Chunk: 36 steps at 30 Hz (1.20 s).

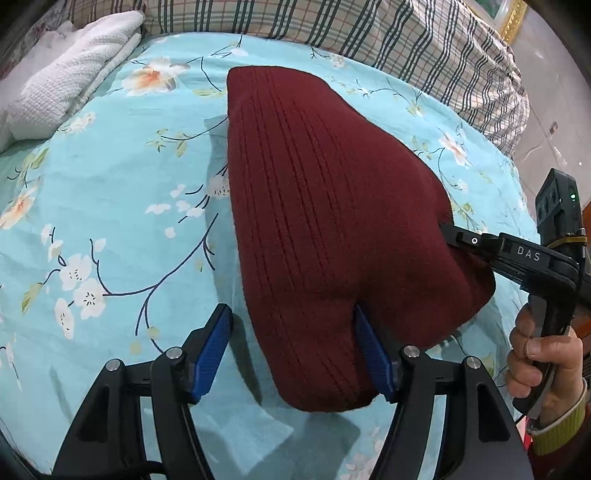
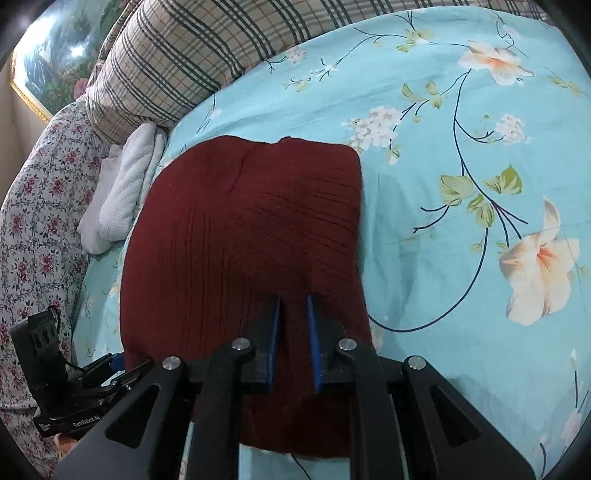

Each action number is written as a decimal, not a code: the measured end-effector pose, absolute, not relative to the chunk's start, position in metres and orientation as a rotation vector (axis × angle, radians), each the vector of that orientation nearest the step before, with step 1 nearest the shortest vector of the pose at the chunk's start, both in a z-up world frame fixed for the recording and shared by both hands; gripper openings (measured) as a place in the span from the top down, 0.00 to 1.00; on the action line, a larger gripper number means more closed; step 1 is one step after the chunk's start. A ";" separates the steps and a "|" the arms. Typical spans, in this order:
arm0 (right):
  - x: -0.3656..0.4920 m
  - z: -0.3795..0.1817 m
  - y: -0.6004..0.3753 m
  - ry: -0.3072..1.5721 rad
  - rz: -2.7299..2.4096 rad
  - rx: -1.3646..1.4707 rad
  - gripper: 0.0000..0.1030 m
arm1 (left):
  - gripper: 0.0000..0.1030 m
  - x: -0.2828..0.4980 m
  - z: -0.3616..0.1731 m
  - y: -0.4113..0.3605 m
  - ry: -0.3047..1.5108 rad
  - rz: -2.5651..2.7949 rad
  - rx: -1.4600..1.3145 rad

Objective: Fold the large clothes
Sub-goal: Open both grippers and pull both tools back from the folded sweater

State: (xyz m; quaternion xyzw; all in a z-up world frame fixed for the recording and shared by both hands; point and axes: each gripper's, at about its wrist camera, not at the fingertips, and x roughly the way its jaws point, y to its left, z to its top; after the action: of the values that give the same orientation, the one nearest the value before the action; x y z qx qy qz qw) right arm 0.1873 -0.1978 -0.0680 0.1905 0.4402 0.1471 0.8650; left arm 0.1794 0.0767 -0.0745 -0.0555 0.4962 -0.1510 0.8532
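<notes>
A dark red ribbed knit garment lies folded into a compact slab on the light blue floral bed sheet. My left gripper is open at the garment's near edge, and its right pad touches the cloth. My right gripper enters from the right and pinches the garment's right edge. In the right wrist view the right gripper has its blue pads close together on a fold of the red garment. The left gripper shows at the garment's lower left corner.
A folded white towel lies at the back left of the bed, also in the right wrist view. A plaid quilt runs along the far side. A floral pillow and a framed picture are beyond.
</notes>
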 end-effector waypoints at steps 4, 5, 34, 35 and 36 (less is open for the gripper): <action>0.177 -0.062 -0.203 0.907 0.306 0.406 0.85 | 0.33 0.176 -0.064 0.081 1.053 -0.292 -0.134; 0.170 -0.057 -0.204 0.896 0.304 0.411 0.85 | 0.33 0.174 -0.060 0.083 1.049 -0.283 -0.137; 0.022 -0.028 -0.189 0.888 0.312 0.110 0.23 | 0.20 0.044 -0.012 0.096 0.925 -0.198 0.075; 0.019 -0.017 -0.187 0.861 0.328 0.097 0.22 | 0.15 0.042 0.000 0.094 0.890 -0.203 0.091; 0.016 -0.011 -0.186 0.847 0.336 0.089 0.19 | 0.11 0.040 0.014 0.092 0.849 -0.206 0.113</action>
State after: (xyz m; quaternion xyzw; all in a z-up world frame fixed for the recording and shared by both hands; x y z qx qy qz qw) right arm 0.0163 -0.1862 -0.0112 0.0430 0.4087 0.1621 0.8971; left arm 0.0397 0.0919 0.0139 0.0545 0.4110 -0.0996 0.9046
